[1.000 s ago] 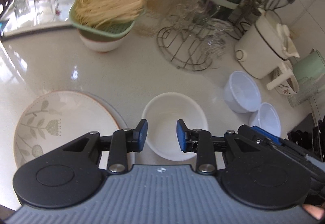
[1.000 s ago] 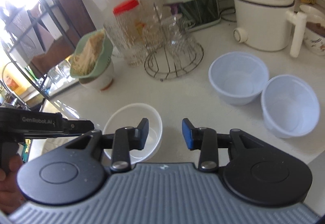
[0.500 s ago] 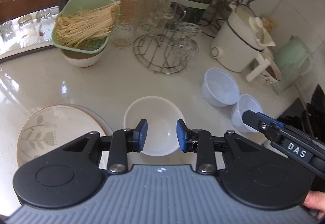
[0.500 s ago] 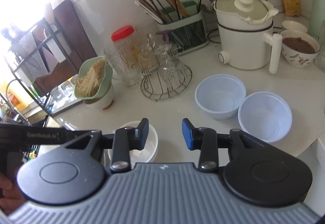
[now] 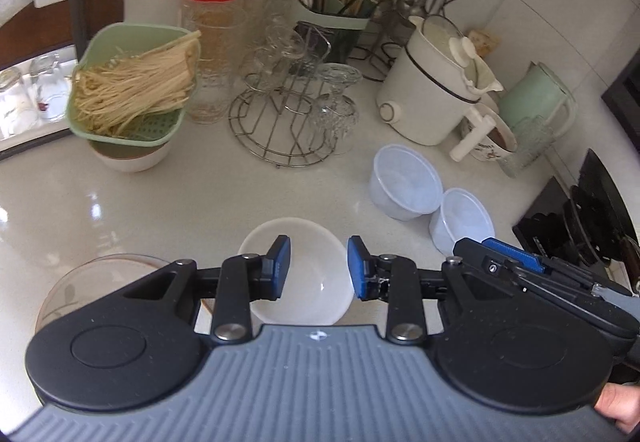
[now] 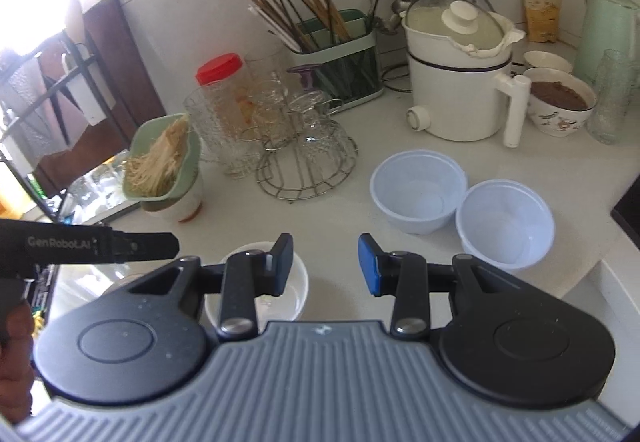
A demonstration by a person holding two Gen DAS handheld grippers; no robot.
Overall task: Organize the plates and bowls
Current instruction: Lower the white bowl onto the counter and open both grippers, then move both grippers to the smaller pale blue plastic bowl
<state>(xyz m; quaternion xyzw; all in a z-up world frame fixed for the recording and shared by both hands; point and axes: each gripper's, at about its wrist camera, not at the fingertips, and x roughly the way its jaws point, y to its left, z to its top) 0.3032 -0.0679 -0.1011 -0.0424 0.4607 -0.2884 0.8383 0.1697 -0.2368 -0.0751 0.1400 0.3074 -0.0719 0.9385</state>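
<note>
A white bowl [image 5: 316, 242] stands on the pale counter, right under my left gripper [image 5: 314, 268], which is open, empty and held above it. A leaf-patterned plate [image 5: 80, 282] lies at the left, mostly hidden by the gripper body. Two pale translucent plastic bowls [image 5: 404, 187] [image 5: 464, 219] stand side by side at the right. In the right wrist view my right gripper [image 6: 325, 265] is open and empty above the counter, with the white bowl [image 6: 298, 288] under its left finger and the plastic bowls [image 6: 418, 191] [image 6: 506, 222] ahead to the right.
A green strainer of noodles [image 5: 132, 81] sits on a bowl at the back left. A wire rack with glasses [image 5: 288, 121], a red-lidded jar [image 5: 210, 41], a utensil holder [image 5: 332, 13], a white cooker [image 5: 432, 93], a bowl of brown food [image 6: 558, 101] and a green kettle [image 6: 608, 25] line the back. A black stove [image 5: 580, 226] is at the right.
Both grippers have risen and drawn back from the counter, so the bowls look smaller and more of the back wall shows. The bowls and plate have not moved.
</note>
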